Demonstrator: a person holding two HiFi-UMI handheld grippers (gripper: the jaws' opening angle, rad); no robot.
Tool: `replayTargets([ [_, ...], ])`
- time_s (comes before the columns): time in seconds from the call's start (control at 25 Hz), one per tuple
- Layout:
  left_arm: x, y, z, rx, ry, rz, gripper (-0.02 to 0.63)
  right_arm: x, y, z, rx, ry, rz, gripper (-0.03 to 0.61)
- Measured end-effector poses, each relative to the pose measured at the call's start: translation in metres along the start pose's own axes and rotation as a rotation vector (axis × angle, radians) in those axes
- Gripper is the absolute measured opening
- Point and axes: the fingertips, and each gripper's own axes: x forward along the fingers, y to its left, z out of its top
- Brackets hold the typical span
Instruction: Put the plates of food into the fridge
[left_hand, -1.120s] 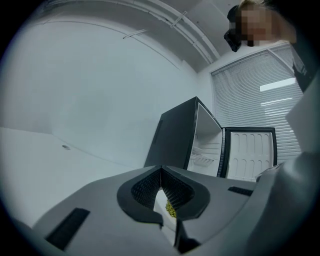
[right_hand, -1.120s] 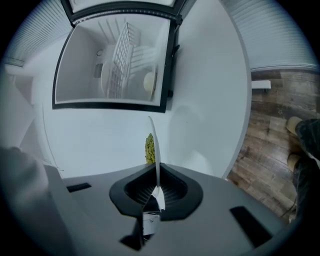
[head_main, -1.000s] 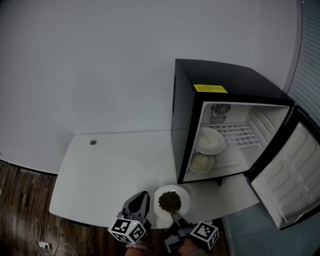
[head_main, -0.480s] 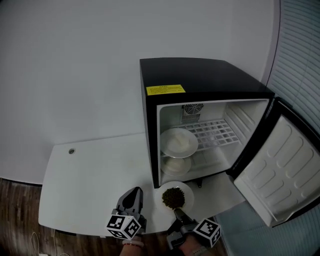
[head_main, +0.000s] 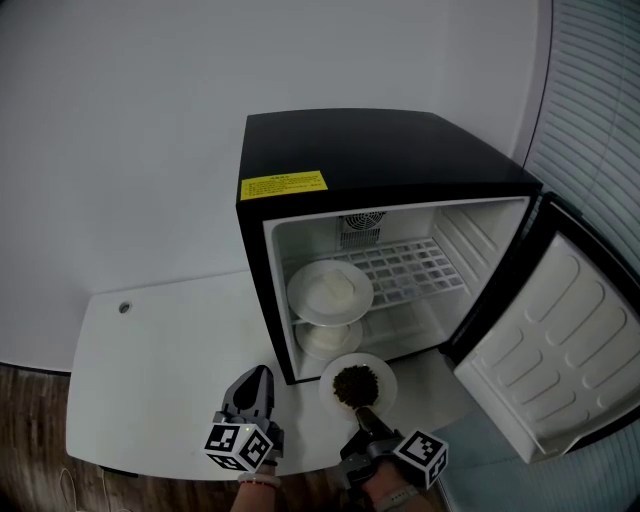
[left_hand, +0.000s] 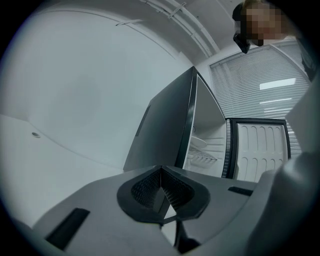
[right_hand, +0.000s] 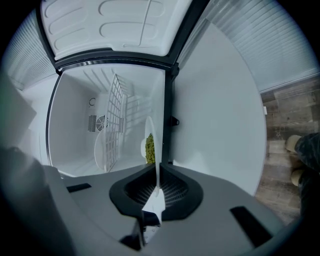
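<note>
Pinching the near rim of the plate (head_main: 384, 373), the right tool (head_main: 361, 413) faces the fridge (head_main: 380, 150); left tool (head_main: 257, 378) sits pressed together.

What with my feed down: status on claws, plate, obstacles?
Right claw shut on food plate, at fridge mouth. Left claw shut, empty. Door open; shelf plate, lower plate inside, left.

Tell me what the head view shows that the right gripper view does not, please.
Only the head view: the left gripper, and the yellow label on the black fridge. Only the right gripper view: the right gripper's fingers shut on the rim of the plate of green food, seen edge-on. Both: that plate, the open fridge, its wire shelf and the white plates inside.
</note>
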Motion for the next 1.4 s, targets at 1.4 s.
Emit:
replayTargets([
  [1.4, 0.037, 0.009, -0.001, 0.024, -0.007, 0.036, 0.009, 0.053, 0.016, 0.122, -0.082, -0.229, -0.093, 0.017],
])
